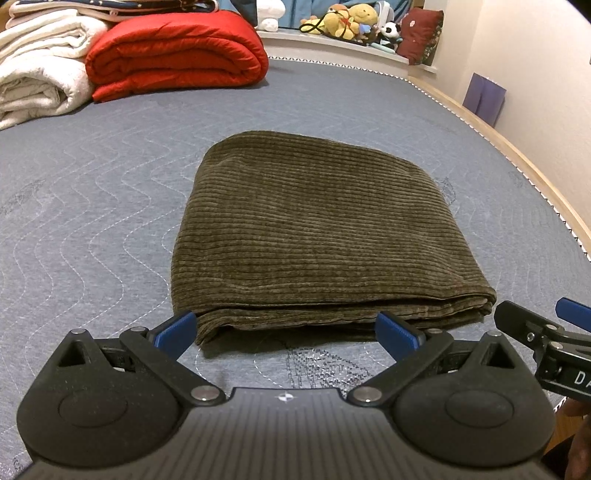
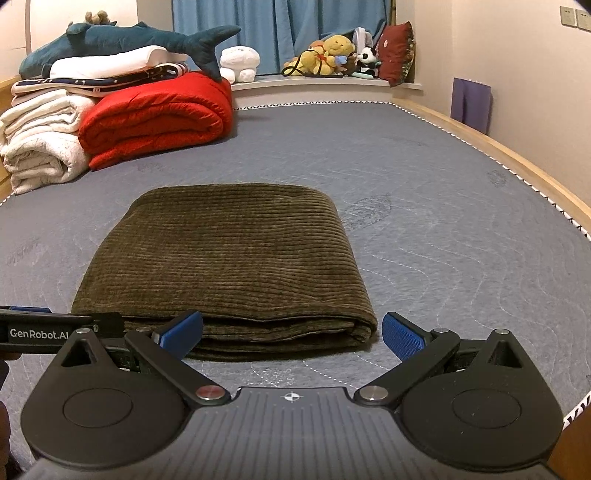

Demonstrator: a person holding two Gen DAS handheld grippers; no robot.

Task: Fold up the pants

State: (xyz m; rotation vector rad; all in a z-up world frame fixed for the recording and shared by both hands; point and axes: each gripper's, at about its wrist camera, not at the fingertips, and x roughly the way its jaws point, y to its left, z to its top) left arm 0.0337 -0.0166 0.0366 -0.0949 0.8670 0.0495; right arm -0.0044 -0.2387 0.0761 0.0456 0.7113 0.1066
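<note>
The pants (image 1: 314,236) are lying folded into a thick olive corduroy rectangle in the middle of the frame, resting flat on the grey quilted mattress (image 1: 92,206), with the stacked layered edge facing you along the lower side. In the right wrist view the same pants (image 2: 225,258) are sitting left of centre, their folded corner pointing toward the lower middle.

You are holding the left gripper (image 1: 286,334) just short of that near edge, its jaws spread wide and gripping nothing; the blue pads (image 1: 175,328) are flanking the edge without clamping it. You are keeping the right gripper (image 2: 291,334) close beside it, jaws likewise standing wide and empty, one pad in front of the cloth and the other over bare mattress. Part of the right gripper is showing at the lower right of the left wrist view.

Farther out, a rolled red quilt (image 1: 177,55) is lying at the upper left, beside white folded blankets (image 1: 37,70). Plush toys (image 2: 328,55) are sitting on the ledge at the top, with a blue curtain (image 2: 280,29) behind them and a shark plush (image 2: 122,40) lying on the bedding stack.
</note>
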